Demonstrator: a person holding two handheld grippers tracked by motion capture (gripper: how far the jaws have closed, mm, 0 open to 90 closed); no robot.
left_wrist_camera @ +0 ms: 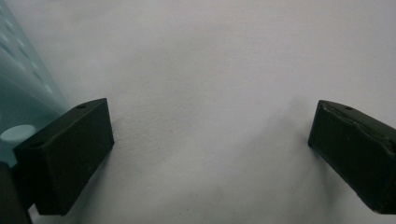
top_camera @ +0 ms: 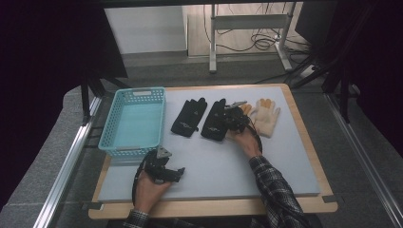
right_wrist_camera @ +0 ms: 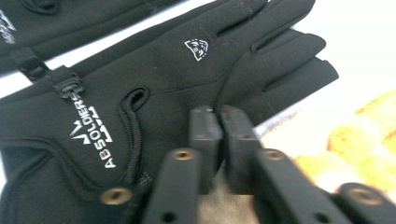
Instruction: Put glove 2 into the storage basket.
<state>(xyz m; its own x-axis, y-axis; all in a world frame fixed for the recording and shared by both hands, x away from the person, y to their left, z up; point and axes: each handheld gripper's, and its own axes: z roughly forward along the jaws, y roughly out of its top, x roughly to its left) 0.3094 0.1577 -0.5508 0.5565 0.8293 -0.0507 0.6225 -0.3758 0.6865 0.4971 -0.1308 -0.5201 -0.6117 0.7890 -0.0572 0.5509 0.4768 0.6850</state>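
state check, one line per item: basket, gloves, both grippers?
basket: upright, nothing inside it
left black glove: flat on the mat, untouched
right black glove: flat, right gripper at its edge
yellow gloves: lying on the mat beside the black pair
left gripper: jaws open, nothing between them
right gripper: jaws shut at the black glove's edge; whether fabric is pinched is unclear

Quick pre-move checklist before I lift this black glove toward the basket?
1. Right gripper at the right-hand black glove: ok.
2. Fabric caught between its shut fingers: cannot tell.
3. Second black glove apart from it: ok.
4. Cream glove beside the grasp, not caught: cannot tell.
5. Blue basket empty: ok.
6. Left gripper open on bare table: ok.
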